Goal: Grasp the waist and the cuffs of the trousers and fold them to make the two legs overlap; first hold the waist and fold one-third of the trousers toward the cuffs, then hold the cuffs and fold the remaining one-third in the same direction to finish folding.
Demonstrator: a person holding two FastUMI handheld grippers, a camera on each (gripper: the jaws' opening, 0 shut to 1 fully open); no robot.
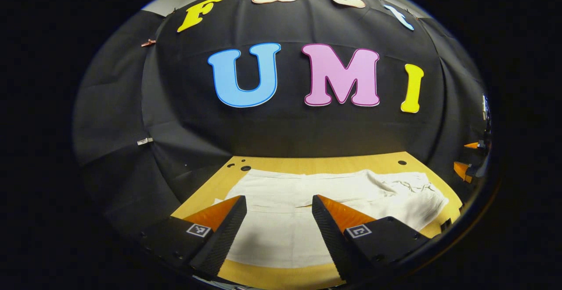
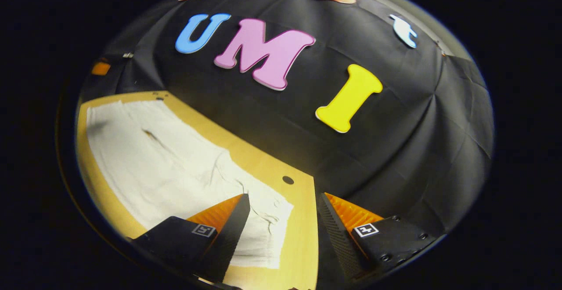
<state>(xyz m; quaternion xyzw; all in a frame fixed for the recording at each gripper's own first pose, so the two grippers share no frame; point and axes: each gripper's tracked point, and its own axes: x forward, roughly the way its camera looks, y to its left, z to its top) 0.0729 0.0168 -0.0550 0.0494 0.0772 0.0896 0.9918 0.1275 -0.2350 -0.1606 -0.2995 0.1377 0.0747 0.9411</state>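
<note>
White trousers [image 1: 307, 193] lie flat and spread lengthwise on a wooden table [image 1: 325, 164]. The rumpled end with a drawstring [image 1: 412, 186] is on the right of the left gripper view. My left gripper [image 1: 279, 200] hovers open above the smoother end, with nothing between its fingers. In the right gripper view the trousers [image 2: 167, 158] stretch away to the upper left. My right gripper [image 2: 284, 197] is open over their wrinkled near end [image 2: 263, 219], at the cloth's edge, one finger over the fabric and the other over the table's right edge. Neither gripper holds the cloth.
The table [image 2: 303, 237] has small round holes [image 2: 288, 179] near its far edge [image 1: 246, 168]. The black booth wall rises right behind it. The other gripper's fingers [image 1: 463, 169] show at the far right of the left gripper view.
</note>
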